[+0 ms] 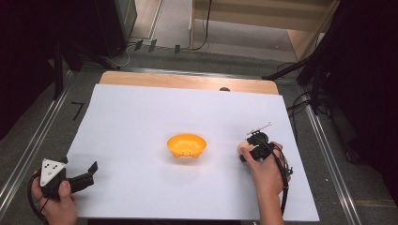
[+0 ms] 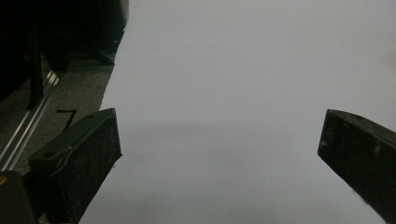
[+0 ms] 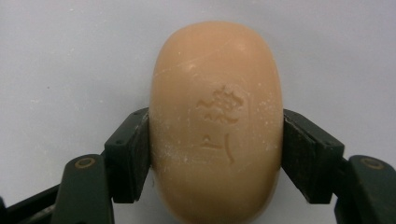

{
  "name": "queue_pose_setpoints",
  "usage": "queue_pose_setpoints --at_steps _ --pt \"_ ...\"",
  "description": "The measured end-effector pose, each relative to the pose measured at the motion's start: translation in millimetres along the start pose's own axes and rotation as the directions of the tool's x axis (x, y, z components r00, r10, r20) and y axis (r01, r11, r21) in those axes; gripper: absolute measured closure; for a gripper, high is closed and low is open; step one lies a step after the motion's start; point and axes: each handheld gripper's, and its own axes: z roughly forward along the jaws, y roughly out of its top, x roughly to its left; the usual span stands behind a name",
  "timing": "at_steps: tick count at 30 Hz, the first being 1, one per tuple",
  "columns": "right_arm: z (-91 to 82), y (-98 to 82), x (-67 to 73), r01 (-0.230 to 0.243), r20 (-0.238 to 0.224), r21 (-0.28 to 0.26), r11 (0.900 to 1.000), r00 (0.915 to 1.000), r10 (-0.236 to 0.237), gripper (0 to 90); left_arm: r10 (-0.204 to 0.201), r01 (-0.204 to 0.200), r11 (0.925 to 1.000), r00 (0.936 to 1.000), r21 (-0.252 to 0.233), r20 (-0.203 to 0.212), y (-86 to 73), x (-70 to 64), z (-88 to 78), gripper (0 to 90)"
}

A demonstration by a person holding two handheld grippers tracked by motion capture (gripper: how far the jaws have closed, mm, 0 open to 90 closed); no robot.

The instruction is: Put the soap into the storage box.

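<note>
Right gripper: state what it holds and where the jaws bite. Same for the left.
The right gripper is shut on the bar of soap, jaws pressing its two long sides near mid-length. The left gripper is open over the white sheet, holding nothing.

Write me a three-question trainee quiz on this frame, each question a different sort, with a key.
1. True or false: the right gripper is shut on the bar of soap.
2. Multiple choice: where does the orange bowl sit on the white sheet? A) between the two grippers B) at the far left corner C) under the left gripper
3. Fill in: the left gripper stands ____ over bare sheet, with nothing between its jaws.

Key: 1 true; 2 A; 3 open.
</note>
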Motion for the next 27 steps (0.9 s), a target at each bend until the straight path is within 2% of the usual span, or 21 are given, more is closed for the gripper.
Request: queue_pose_setpoints --at_steps 6,11,13,14,17,20,22,24,25,26,27 --pt "-1.0 -1.3 -1.6 0.028 -0.012 -0.011 1.000 0.9995 -0.029 32.8 0.002 -0.002 1.0000 1.0000 0.001 0.004 0.0 -0.1 0.2 0.0" --pt "-3.8 -5.1 -5.6 0.055 -0.044 -0.036 0.998 0.9974 -0.057 32.8 -0.002 0.002 1.0000 1.0000 -0.004 0.002 -0.2 0.2 0.0 0.0" --pt "-7.7 -6.3 -6.1 0.079 -0.054 -0.059 0.995 0.9952 -0.082 32.8 -0.002 0.002 1.0000 1.0000 -0.006 0.002 -0.2 0.2 -0.1 0.0" --pt "-12.9 -6.3 -5.2 0.108 -0.067 -0.078 0.991 0.9913 -0.113 32.8 -0.002 0.002 1.0000 1.0000 -0.005 0.002 -0.2 0.2 -0.1 0.0" --pt "-17.6 -5.5 -4.8 0.127 -0.089 -0.093 0.988 0.9868 -0.136 32.8 0.005 -0.005 1.0000 1.0000 -0.003 0.001 -0.2 -0.1 -0.4 0.0" --pt "-25.8 -1.6 -0.8 0.184 -0.113 -0.107 0.977 0.9742 -0.195 32.9 0.005 -0.005 1.0000 1.0000 -0.005 0.001 -0.2 0.0 -0.4 0.0" --pt "-29.8 2.1 3.9 0.246 -0.102 -0.105 0.963 0.9610 -0.257 32.9 0.004 -0.004 1.0000 1.0000 -0.004 0.001 -0.2 0.0 -0.4 0.0" --pt "-32.5 5.7 8.7 0.286 -0.102 -0.112 0.952 0.9493 -0.297 32.9 0.005 -0.005 1.0000 1.0000 -0.005 0.002 -0.2 0.0 -0.4 0.0" --pt "-34.8 9.5 12.5 0.324 -0.104 -0.126 0.938 0.9357 -0.337 32.9 0.005 -0.005 1.0000 1.0000 -0.005 0.003 -0.2 0.0 -0.4 0.0" --pt "-34.8 9.5 12.5 0.324 -0.104 -0.126 0.938 0.9357 -0.337 32.9 0.005 -0.005 1.0000 1.0000 -0.004 0.003 -0.2 0.0 -0.4 0.0" --pt "-35.9 10.9 14.4 0.335 -0.108 -0.132 0.933 0.9309 -0.349 32.9 0.005 -0.005 1.0000 1.0000 -0.005 0.003 -0.3 0.1 -0.5 0.0"
